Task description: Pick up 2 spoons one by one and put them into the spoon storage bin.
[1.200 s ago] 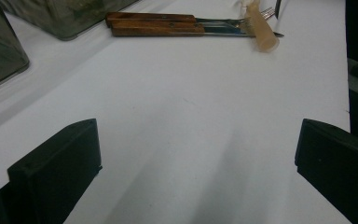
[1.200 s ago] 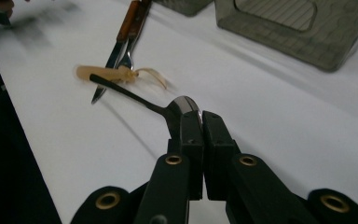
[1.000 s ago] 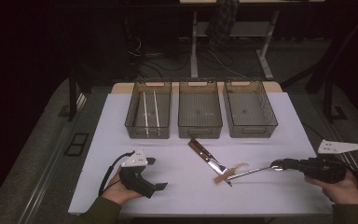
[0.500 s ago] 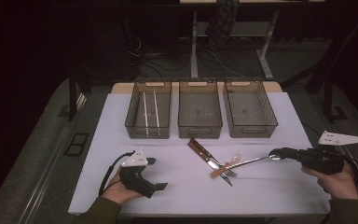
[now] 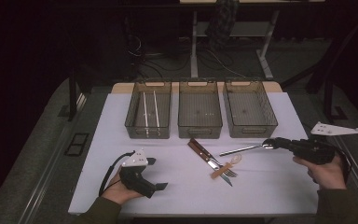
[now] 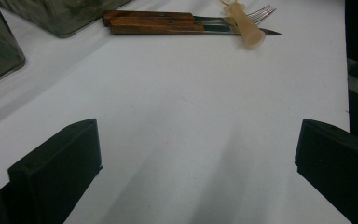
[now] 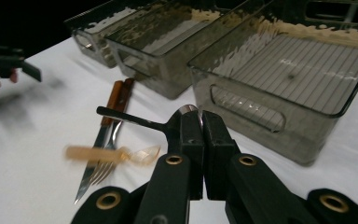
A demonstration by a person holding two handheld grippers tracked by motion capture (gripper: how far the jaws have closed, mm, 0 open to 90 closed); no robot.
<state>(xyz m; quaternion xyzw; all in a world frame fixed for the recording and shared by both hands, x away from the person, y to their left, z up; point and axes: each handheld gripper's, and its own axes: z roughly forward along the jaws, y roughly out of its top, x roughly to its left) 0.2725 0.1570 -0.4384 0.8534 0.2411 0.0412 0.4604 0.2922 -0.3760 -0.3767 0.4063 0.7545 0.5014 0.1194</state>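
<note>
Right claw (image 5: 271, 143) grips metal spoon (image 5: 242, 149) level, raised.

Metal spoon (image 5: 244, 149) aloft, near level, bowl pinched, handle toward cutlery pile.

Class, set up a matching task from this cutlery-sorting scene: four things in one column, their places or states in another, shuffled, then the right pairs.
Things:
1. metal spoon
2. left bin
3. plastic spoon
4. left claw

Places or states:
A. open, nothing between its jaws
B. holds two pale sticks
C. gripped by the right claw
D. lies across the knife and fork

Pairs: 1-C, 2-B, 3-D, 4-A
</note>
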